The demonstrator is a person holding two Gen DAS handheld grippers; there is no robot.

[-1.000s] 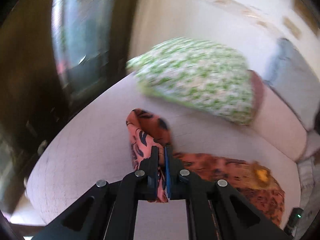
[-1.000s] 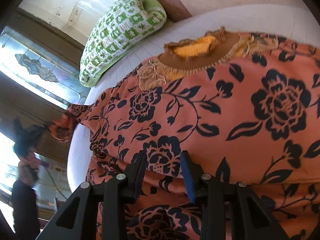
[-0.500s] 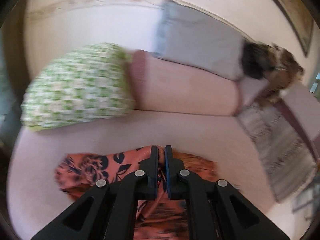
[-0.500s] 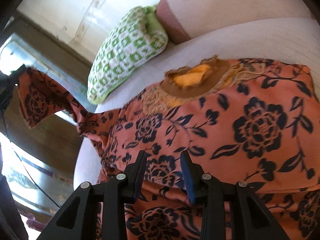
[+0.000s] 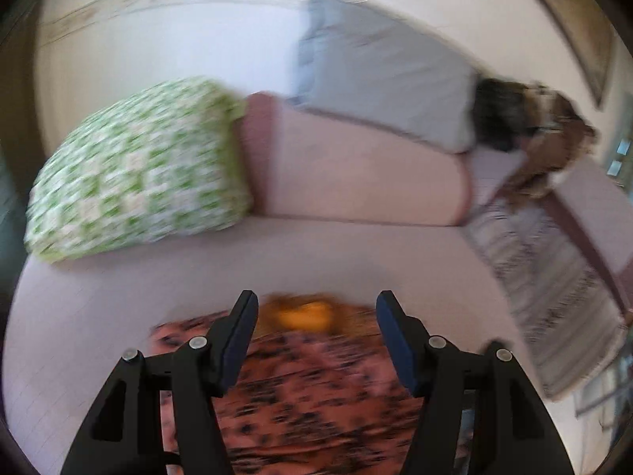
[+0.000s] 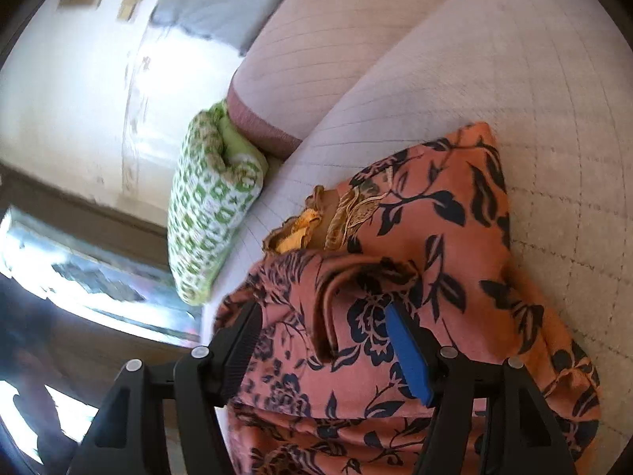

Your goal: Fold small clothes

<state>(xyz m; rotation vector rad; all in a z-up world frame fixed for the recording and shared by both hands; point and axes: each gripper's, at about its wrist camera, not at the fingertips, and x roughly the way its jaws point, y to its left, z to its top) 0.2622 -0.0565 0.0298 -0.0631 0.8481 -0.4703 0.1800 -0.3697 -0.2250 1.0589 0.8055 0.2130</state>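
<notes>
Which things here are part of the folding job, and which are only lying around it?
Part of the job:
- orange floral garment
- left gripper, open
- right gripper, open

Only lying around:
- green patterned pillow
- grey cushion
- pink bolster
- striped cloth

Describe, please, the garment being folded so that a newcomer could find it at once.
On the pale pink sofa seat, in front of the green-and-white patterned pillow, lies an orange garment. Its dark floral print and yellow-lined neckline set it apart from the plain cushions around it.
</notes>
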